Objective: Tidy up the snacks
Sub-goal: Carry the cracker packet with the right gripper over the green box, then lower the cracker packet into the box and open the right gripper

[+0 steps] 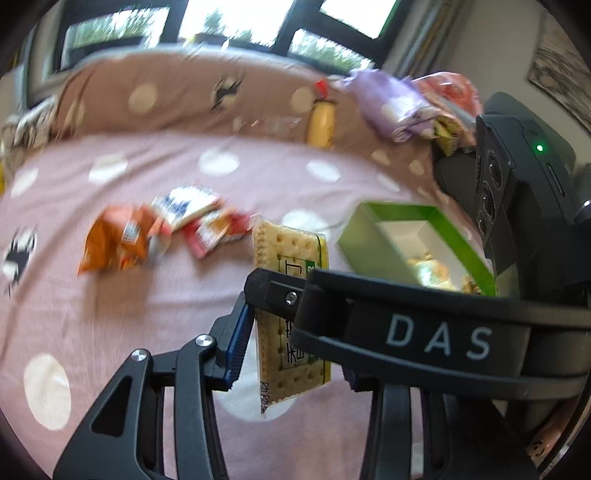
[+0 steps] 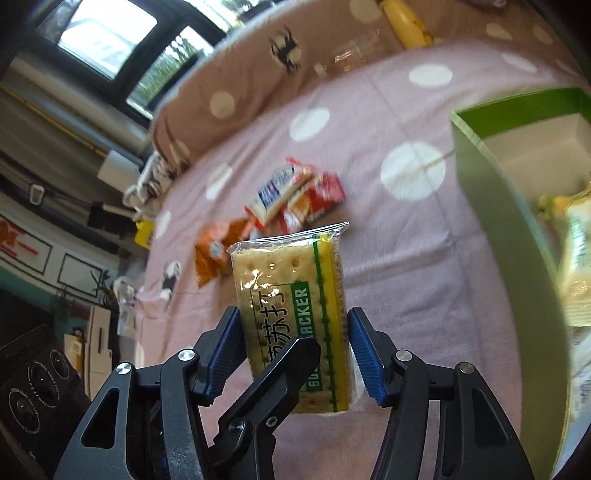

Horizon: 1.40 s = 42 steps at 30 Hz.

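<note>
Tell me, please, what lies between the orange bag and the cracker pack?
In the left wrist view, a blue-and-white packet and red packets lie between the orange bag and cracker pack.

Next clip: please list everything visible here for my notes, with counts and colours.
cracker pack: one, tan with green-yellow label, between both tools
snack packets: at least three, orange, red, blue-white, piled on the bedsheet
box: one, green outside, white inside, right of the packets, snacks inside
bottle: one, yellow, red cap, against the cushion
cushion: one, brown, white dots, far edge
cloth: one, purple, far right
bedsheet: one, pink, white dots
window: one, dark-framed, behind
left tool: black, blue pads, shut on the cracker pack
right tool: same, shut on the cracker pack
</note>
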Motion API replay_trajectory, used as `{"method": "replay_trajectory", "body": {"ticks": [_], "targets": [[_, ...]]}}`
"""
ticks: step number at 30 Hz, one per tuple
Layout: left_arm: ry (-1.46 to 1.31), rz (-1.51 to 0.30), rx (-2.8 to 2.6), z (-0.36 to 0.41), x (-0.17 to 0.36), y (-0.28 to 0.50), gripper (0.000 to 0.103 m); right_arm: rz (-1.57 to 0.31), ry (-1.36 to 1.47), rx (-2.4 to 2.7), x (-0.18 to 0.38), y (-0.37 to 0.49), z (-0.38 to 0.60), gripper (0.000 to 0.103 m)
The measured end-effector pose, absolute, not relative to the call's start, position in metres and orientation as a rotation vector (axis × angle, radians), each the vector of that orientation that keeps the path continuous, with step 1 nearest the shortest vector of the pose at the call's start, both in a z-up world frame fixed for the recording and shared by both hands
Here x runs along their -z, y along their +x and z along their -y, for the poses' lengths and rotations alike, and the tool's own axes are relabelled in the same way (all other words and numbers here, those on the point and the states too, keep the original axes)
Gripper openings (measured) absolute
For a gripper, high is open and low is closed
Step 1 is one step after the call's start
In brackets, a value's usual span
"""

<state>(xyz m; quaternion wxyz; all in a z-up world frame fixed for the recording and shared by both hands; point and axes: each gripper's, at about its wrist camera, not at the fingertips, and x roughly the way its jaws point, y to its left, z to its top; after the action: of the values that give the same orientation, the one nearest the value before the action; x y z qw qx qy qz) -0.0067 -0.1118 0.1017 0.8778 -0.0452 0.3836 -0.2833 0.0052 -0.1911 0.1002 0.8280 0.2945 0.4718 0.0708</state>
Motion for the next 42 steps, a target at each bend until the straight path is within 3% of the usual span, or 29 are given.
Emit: {"method": "replay_trajectory", "body": {"ticks": [7,11,26,42], "targets": [[-0.049,-0.721,0.725,0.152,-0.128,-0.018,0.038,-0.845,0.671,-0.066,-0.132,-0.027,0.235,0.062],[-0.062,-0.711,0.839,0.171,-0.138,-0.023,0.028,-0.738,0.707,-0.07,-0.148,-0.047,0.258,0.062],[0.068,-0.701,1.022,0.251,-0.141,-0.035,0.028,-0.605,0.882,0.056,-0.146,-0.087,0.329,0.062],[0.067,-0.853,1.064,0.288,-0.111,-0.027,0.033,-0.702,0.994,0.333,-0.112,-0.102,0.371,0.062]]}}
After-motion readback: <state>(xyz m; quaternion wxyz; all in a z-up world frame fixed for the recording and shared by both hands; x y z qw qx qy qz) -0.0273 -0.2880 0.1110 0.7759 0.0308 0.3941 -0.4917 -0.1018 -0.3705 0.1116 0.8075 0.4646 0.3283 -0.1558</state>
